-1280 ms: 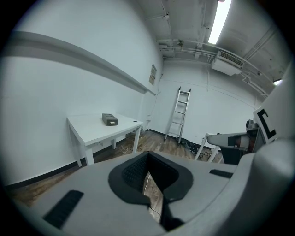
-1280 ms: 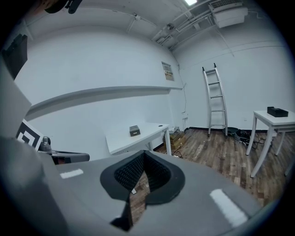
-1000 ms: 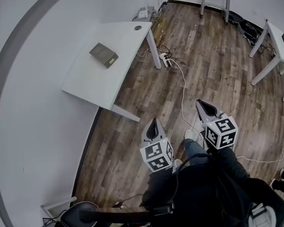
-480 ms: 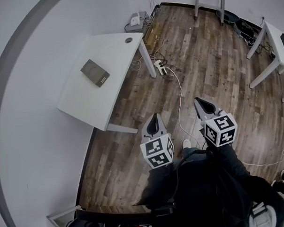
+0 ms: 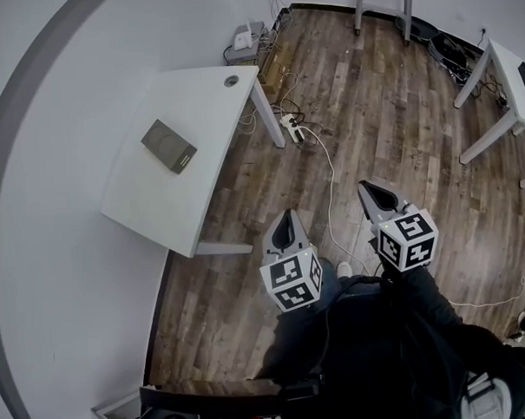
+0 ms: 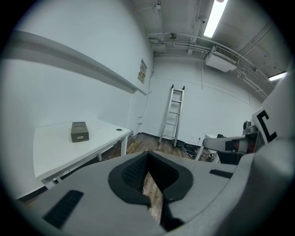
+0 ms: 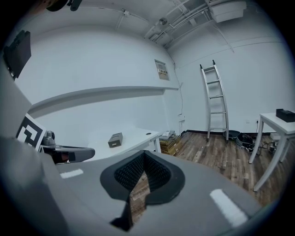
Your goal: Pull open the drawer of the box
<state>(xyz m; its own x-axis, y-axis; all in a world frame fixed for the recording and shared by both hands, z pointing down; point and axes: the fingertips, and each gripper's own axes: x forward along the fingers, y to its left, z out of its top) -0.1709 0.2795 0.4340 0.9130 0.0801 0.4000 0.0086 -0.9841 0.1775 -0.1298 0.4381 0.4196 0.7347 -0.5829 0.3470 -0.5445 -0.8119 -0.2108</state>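
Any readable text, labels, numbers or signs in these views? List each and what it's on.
No text reads clearly.
Wall sign: print too small to read.
Box: pale strip on its front, too small to read.
Left marker cube, right marker cube: square patterns only, no letters.

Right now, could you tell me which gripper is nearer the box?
Left. The left gripper is off the table, short of the box; the right gripper is farther away.
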